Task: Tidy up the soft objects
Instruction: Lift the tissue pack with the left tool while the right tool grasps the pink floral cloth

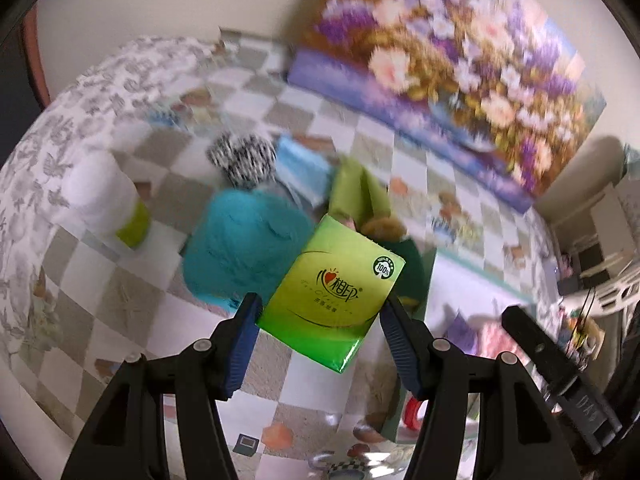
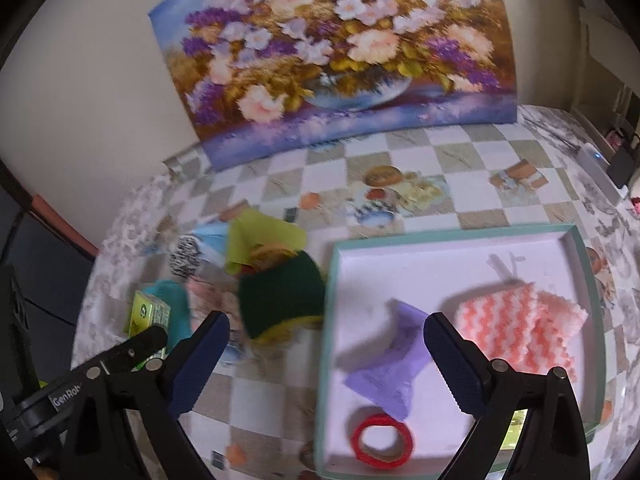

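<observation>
Both views are motion-blurred, so the pile on the checkered tablecloth (image 2: 400, 148) is hard to read. In the left wrist view the green tissue pack (image 1: 334, 294) covers part of the pile: a teal cloth (image 1: 240, 244), a lime cloth (image 1: 360, 192) and a dark green sponge (image 2: 280, 296) peek out from behind it. A zebra-print item (image 1: 242, 160) and a pale blue item (image 1: 300, 164) are too smeared to identify. The tray (image 2: 576, 240) is cut off at the bottom edge of the right wrist view.

The tissue pack is glossy, yellow-green, with red and black printed characters and a round "100%" mark. It is tilted and lifted above the tablecloth, over the pile beside the tray's left wall.

Left gripper (image 1: 320, 320): half spread, blue pads pinching the pack by its two long sides.

Right gripper (image 2: 326, 346): jaws spread wide, nothing between them, hanging over the tray's left wall. Inside the tray lie a purple packet (image 2: 388, 376), a pink-and-white zigzag cloth (image 2: 520, 328) near the right wall, and a red tape roll (image 2: 382, 440) at the near edge.

A white roll (image 1: 100, 196) stands on the tablecloth's left side. A flower painting (image 2: 340, 52) leans against the wall at the far edge.
</observation>
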